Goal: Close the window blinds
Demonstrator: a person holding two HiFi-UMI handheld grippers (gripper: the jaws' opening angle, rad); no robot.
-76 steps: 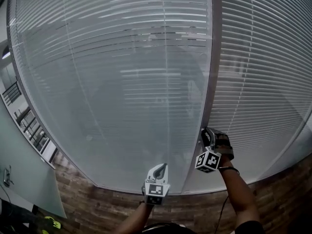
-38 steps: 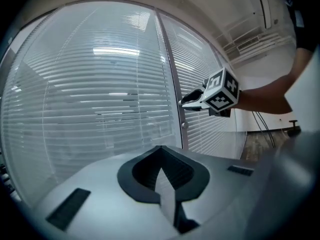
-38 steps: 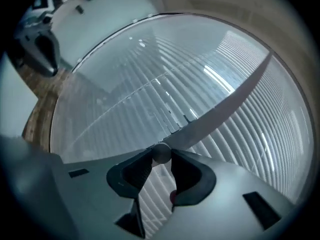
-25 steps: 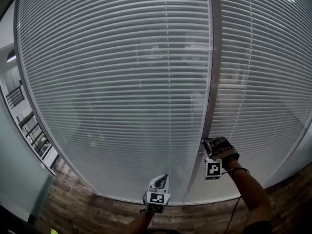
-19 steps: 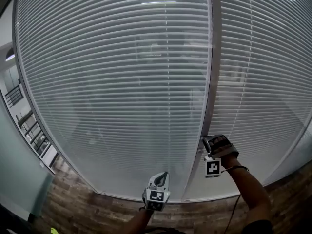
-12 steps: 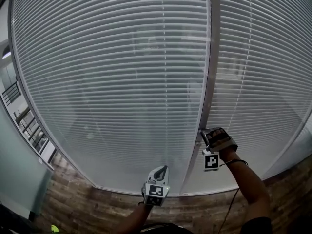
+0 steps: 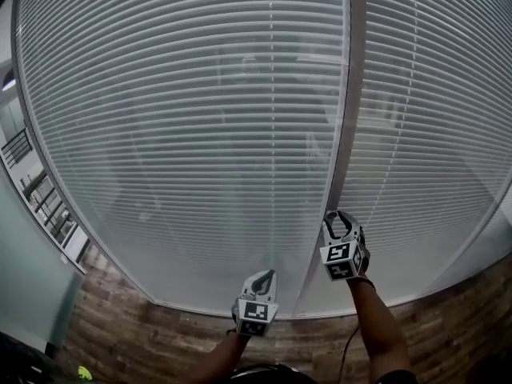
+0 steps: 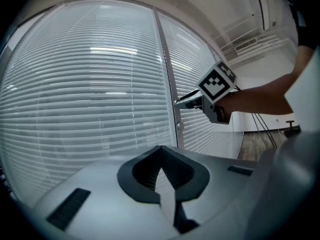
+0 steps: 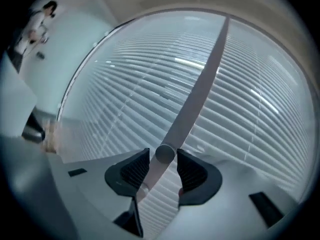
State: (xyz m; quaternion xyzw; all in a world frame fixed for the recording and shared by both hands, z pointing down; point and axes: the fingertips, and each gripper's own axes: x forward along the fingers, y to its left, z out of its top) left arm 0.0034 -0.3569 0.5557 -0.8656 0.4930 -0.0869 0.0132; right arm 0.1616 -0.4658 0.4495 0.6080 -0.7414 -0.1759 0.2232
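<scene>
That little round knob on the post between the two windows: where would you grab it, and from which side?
By its round rim, one jaw on each side, coming straight at it from the room. The knob sticks out of the post like a short cylinder, leaving its curved sides free. The right hand-held gripper sits that way, the knob between its opening jaws.

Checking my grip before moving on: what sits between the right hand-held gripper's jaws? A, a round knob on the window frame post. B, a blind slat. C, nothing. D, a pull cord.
A: the right gripper view shows the round knob on the frame post between the jaws of the right hand-held gripper, which are opening.
</scene>
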